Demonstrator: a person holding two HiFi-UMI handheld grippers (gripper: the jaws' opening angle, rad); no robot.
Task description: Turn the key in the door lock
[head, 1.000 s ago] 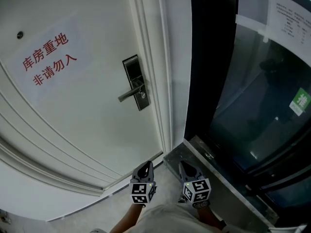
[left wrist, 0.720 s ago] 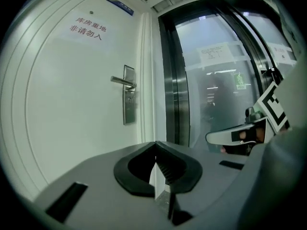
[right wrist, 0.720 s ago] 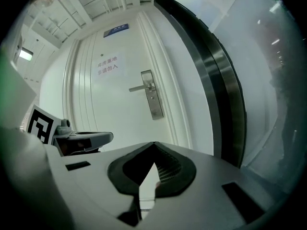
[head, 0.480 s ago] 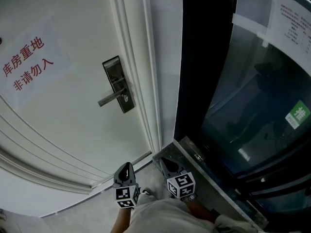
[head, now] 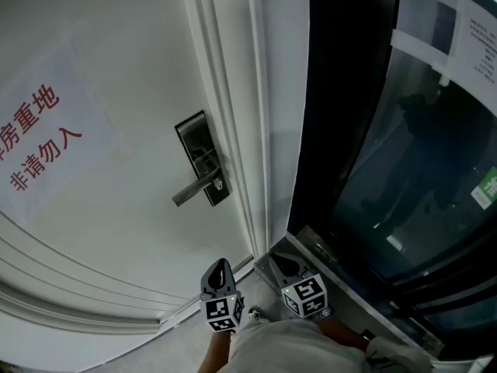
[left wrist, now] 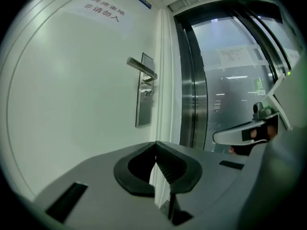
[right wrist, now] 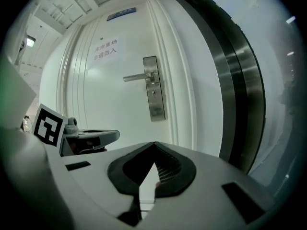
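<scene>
Well ahead of us, the door lock (head: 203, 158) sits on the white door (head: 116, 231), clearly apart from both tools. Our left gripper (head: 220, 270) and right gripper (head: 281, 264) are clenched on nothing. Perhaps a key (left wrist: 147, 93) hangs under the handle (head: 194, 189).

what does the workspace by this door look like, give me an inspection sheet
surface: white door, looks shut in its frame; pale floor below
job's things: metal lock plate with lever handle; small thing under the handle, too small to call a key
clutter: nothing seen
grippers: left gripper and right gripper both shut, empty, low and apart from the lock plate
cables: nothing seen
surroundings: red-print notice on the door; dark-framed glass panel to the right, with taped papers
</scene>
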